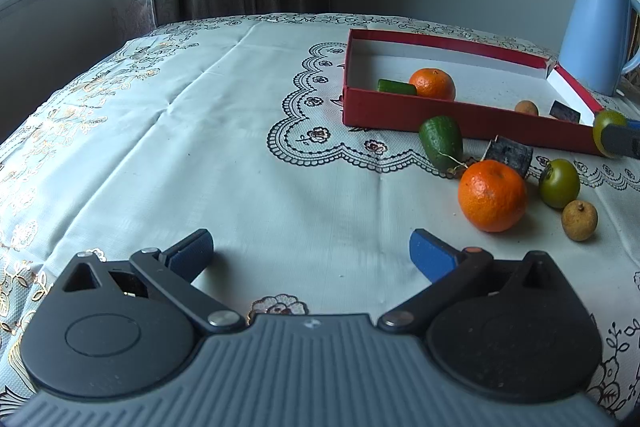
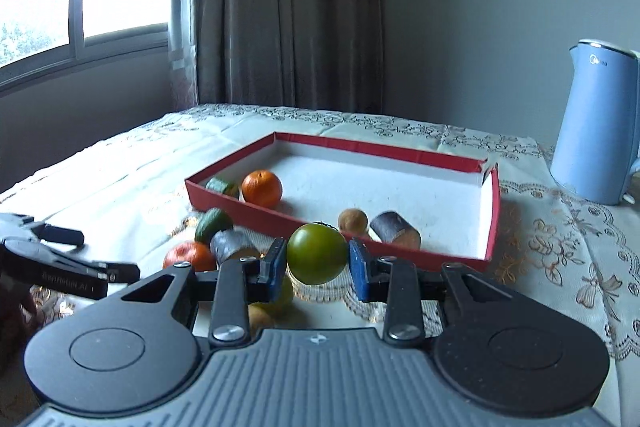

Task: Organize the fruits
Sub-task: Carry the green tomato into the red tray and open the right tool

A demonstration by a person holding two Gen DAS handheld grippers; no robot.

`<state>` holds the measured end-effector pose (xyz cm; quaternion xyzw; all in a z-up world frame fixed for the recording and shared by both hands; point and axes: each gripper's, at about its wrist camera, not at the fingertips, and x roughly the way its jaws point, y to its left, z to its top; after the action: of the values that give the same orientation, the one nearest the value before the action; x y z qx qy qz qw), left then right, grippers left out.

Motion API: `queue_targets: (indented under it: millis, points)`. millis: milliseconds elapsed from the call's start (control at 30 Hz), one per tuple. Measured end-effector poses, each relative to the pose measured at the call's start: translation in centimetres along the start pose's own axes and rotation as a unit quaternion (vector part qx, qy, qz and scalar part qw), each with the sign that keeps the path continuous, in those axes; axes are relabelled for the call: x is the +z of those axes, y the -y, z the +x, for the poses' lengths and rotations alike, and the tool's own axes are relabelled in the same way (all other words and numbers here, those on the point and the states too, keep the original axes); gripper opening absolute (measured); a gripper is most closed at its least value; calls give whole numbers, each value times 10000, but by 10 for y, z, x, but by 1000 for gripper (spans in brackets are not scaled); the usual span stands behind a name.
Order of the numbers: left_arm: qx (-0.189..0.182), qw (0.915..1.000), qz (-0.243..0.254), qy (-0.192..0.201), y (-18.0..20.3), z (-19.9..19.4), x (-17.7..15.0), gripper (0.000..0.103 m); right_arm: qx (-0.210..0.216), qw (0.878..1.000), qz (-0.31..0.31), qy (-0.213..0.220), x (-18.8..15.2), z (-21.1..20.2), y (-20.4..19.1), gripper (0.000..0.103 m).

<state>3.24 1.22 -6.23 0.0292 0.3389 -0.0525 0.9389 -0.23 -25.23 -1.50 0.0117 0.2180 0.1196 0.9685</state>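
One round green tomato (image 2: 317, 253) clamped in our right hand-held gripper (image 2: 318, 263); left hand-held gripper (image 1: 311, 254) apart, idle. We lift clear over shallow red cardboard box (image 2: 492, 219) wall, release low.

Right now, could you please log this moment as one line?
right gripper: shut on round green tomato | left gripper: open | red cardboard box: ahead

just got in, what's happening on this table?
A person is sorting fruit into a red box using two handheld grippers. The right gripper has its jaws shut on a green tomato, held just in front of the box's near wall. The left gripper is open and holds nothing. Already in the box: an orange, a green piece, a small brown fruit and a dark chunk. Another orange, an avocado, a second green tomato and a brown fruit are outside.
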Motion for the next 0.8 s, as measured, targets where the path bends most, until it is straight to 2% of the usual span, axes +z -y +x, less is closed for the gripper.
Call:
queue_targets:
  millis: [233, 400, 667, 800]
  points:
    - [-1, 10000, 0, -2, 0, 0, 0, 103, -61, 9998, -20, 200, 27, 22, -7, 33]
    - [-6, 10000, -8, -5, 0, 0, 0, 103, -149, 9997, 68, 192, 42, 51, -7, 33]
    - [-29, 10000, -31, -15, 0, 1, 0, 103, -321, 9992, 228, 4, 53, 97, -4, 33]
    - [-30, 10000, -32, -16, 0, 1, 0, 103, -364, 9991, 116, -157, 52, 113, -9, 33]
